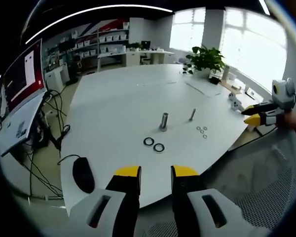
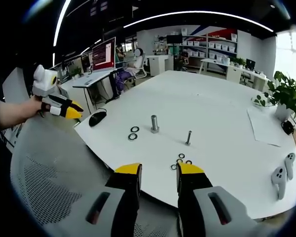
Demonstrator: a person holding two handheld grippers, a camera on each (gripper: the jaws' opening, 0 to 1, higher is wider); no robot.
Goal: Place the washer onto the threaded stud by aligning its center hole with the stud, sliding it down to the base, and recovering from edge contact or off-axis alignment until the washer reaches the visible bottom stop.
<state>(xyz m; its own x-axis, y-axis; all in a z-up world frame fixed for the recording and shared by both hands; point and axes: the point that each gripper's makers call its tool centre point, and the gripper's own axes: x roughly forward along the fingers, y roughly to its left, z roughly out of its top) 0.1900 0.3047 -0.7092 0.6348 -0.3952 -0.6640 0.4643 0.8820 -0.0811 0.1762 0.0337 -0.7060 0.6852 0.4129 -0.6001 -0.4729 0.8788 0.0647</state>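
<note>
Both grippers (image 1: 155, 173) (image 2: 159, 170) agape, empty

The left gripper (image 1: 155, 173), black with yellow-tipped jaws, is held level, its jaws parted and empty. The matching right gripper (image 2: 159, 170) likewise gapes, a hand (image 2: 27, 109) gripping the left one.

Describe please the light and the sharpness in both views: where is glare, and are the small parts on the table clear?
Left gripper view: the windows are blown out white, the washers small but legible, the right gripper slightly soft at the edge. Right gripper view: even light, the ceiling strip curved by the fisheye, the threaded stud fairly sharp, faint shadows on the table.
</note>
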